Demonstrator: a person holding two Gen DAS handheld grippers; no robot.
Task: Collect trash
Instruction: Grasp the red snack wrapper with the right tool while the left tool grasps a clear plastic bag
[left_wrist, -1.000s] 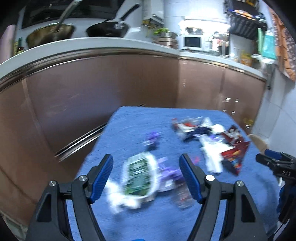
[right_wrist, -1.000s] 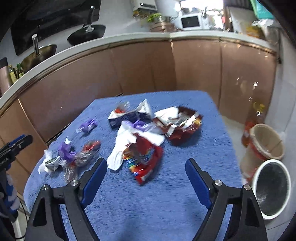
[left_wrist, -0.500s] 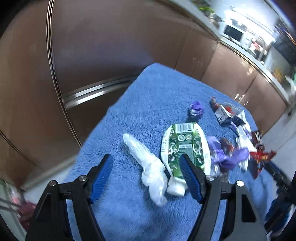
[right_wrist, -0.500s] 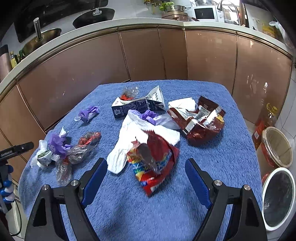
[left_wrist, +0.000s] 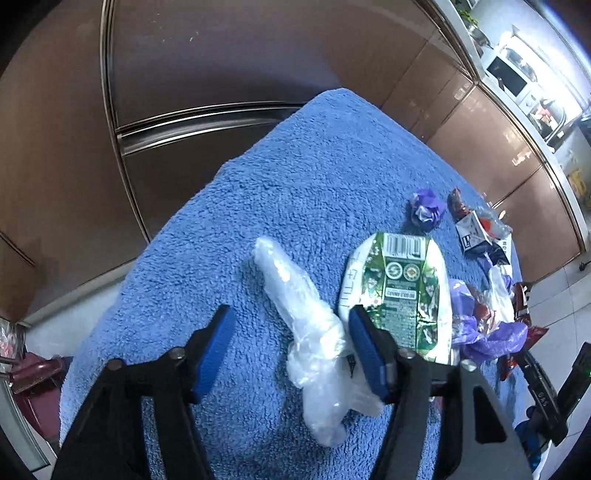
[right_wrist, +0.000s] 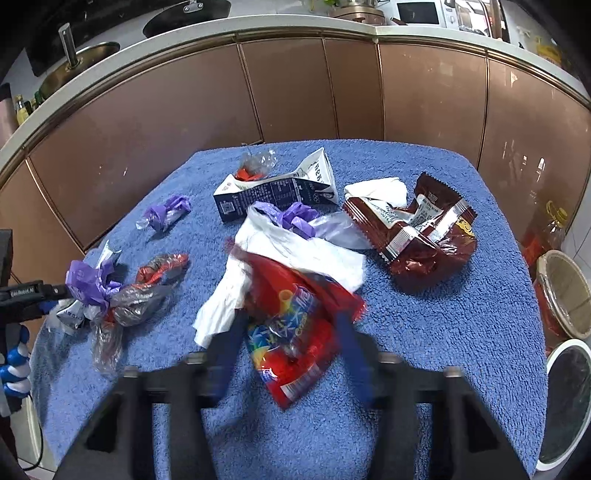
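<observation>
Right wrist view gives us the whole spread: a counter (right_wrist: 424, 350) covered in blue terry cloth, backed by curved copper-brown cabinets (right_wrist: 288, 88). On the floor at its right edge we see a round bin (right_wrist: 567, 397) with a dark liner. The trash lies scattered across the cloth. A white plastic bag (right_wrist: 295, 254) sits near the middle, and a red snack bag (right_wrist: 295, 325) lies partly over it. A dark red wrapper (right_wrist: 424, 236) rests to the right, a flattened navy carton (right_wrist: 273, 192) behind, and purple scraps (right_wrist: 166, 214) to the left. Our right hand-held gripper (right_wrist: 288, 350) hangs low over the red snack bag with its blue fingers on either side of it, spread apart and blurred; they do not press it.

In the left wrist view, our left hand-held gripper (left_wrist: 291, 350) stands spread wide over the near corner. A crumpled clear plastic bag (left_wrist: 310, 332) lies between its fingers, against the right one. A green-and-white packet (left_wrist: 399, 288) lies flat just beyond that finger.
</observation>
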